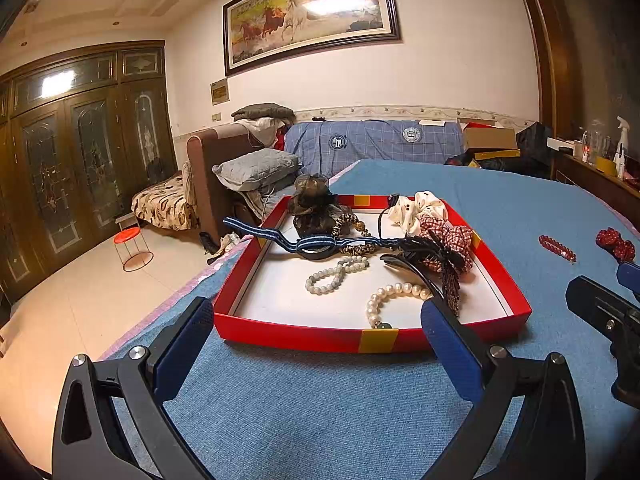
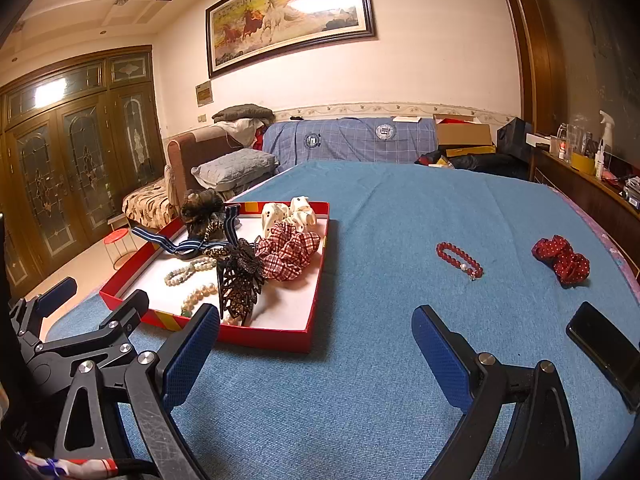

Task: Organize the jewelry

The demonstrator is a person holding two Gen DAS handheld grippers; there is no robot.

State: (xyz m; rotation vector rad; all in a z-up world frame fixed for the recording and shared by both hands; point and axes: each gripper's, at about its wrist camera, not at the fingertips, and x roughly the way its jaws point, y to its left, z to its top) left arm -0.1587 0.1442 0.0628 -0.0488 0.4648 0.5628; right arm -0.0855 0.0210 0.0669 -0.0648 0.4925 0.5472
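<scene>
While both grippers hover low over the blue cloth table [image 2: 360,380], neither grips anything: left gripper [image 1: 316,320] fingers spread wide just short of the tray's near wall, right gripper [image 2: 316,328] fingers spread wide over bare cloth.

The red tray [image 1: 280,330] sits on the table's left part, its left wall close to the table edge; floor drops off beyond it. In the tray: two pearl bracelets [image 1: 394,294], one near the front wall and one mid-tray, a black hair claw [image 1: 436,264], a red plaid scrunchie [image 1: 448,236], a white dotted scrunchie [image 1: 416,208], a leopard-print band [image 1: 352,226], a dark mesh hair flower [image 1: 314,200] at the far left corner, and a striped blue headband [image 1: 260,234] that overhangs the left wall. Yellow tape patches mark the tray walls.

Outside the tray, well to its right: a red bead bracelet [image 2: 460,260] lies alone on the cloth, and a red polka-dot scrunchie [image 2: 562,260] lies farther right, near the table's right edge. A dark phone [image 2: 608,350] lies by the right gripper's right finger, near the edge. Wide bare cloth between tray and bracelet, and in front of both grippers.

Writing: the horse painting [image 2: 288,16] carries characters at its top right, too small to read. Round emblems on the blue plaid sofa cover [image 2: 348,136], unreadable.
</scene>
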